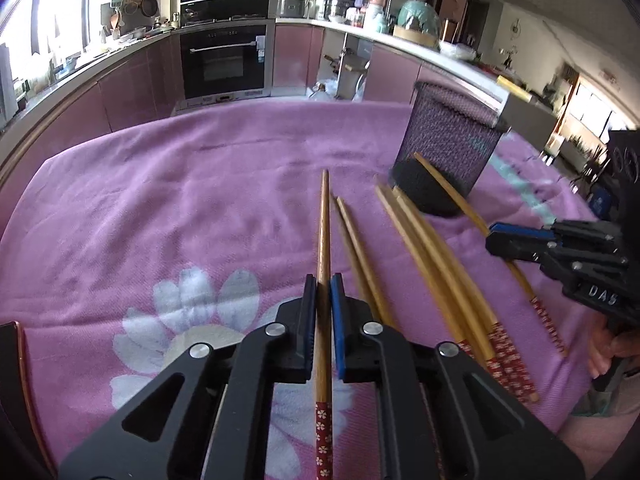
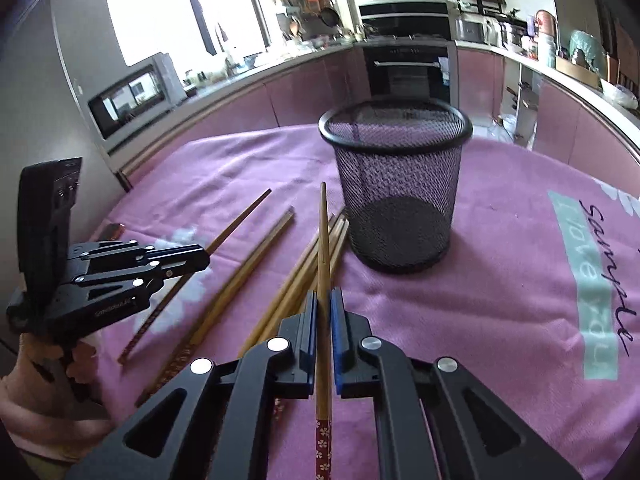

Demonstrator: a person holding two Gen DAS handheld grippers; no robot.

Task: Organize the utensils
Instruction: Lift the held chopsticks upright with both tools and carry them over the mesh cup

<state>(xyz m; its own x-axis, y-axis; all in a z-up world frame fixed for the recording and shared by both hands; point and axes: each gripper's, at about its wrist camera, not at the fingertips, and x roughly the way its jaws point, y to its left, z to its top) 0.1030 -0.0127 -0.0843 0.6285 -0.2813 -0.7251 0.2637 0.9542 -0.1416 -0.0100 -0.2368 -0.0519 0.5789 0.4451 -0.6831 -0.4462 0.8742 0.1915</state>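
My left gripper is shut on a wooden chopstick with a red patterned end, its tip pointing away over the cloth. My right gripper is shut on another such chopstick, raised above the pile and aimed toward the black mesh cup. Several loose chopsticks lie on the cloth left of the cup. In the left wrist view the mesh cup stands at the far right, the loose chopsticks lie in front of it, and the right gripper is beside them. The left gripper shows at the left.
A pink cloth with a white flower print covers the table. Pink kitchen cabinets, an oven and a microwave lie beyond its far edge. A dark flat object sits at the near left. A person's hand grips the left handle.
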